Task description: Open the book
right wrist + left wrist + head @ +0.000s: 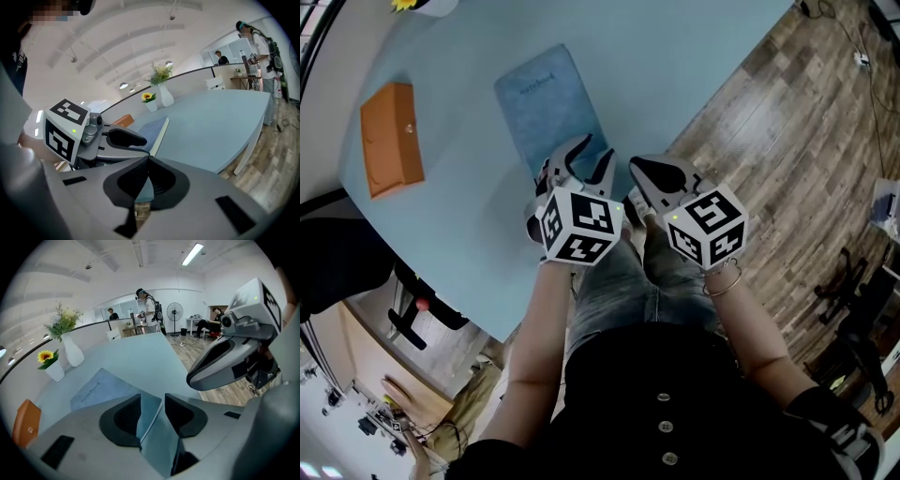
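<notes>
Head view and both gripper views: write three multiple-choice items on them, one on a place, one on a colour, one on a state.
1. In the head view, the orange case lies:
A. left of the notebook, apart from it
B. on top of the notebook
C. under the notebook

2. The notebook's cover is:
A. red
B. blue
C. black

3. The left claw is:
A. open
B. shut on the orange case
C. shut and empty

Key:
1 A: bare tabletop shows between case and notebook.
2 B: the cover is blue in all three views.
3 A: the left gripper view shows a clear gap between its jaws, with the notebook's near corner seen through it.
</notes>
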A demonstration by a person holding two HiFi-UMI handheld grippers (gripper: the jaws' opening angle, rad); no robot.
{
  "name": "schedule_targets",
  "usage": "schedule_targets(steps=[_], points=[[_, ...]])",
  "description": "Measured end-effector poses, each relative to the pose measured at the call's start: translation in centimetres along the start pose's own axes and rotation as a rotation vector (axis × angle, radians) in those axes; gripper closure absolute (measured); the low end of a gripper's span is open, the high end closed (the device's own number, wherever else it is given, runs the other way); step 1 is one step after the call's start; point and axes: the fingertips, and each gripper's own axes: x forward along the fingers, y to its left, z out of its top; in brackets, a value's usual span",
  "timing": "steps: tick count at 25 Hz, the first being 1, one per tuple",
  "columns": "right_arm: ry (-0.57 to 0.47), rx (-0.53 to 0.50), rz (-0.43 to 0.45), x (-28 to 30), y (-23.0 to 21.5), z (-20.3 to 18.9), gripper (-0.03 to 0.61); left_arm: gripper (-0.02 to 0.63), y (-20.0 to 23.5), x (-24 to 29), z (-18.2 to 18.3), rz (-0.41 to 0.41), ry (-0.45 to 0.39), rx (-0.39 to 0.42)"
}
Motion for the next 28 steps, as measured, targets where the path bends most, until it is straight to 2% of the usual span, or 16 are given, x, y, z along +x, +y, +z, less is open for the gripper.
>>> schedule_targets(steps=[13, 28], points=[[0.012, 0.022, -0.007, -0.4, -0.7, -0.7, 0.577, 0.466, -0.1, 0.8, -0.4, 0.028, 0.053, 0.105], [0.015, 0.028, -0.008, -0.1, -0.9, -0.8, 0.577, 0.466, -0.2, 1.4, -0.9, 0.019, 0.077, 0.123]])
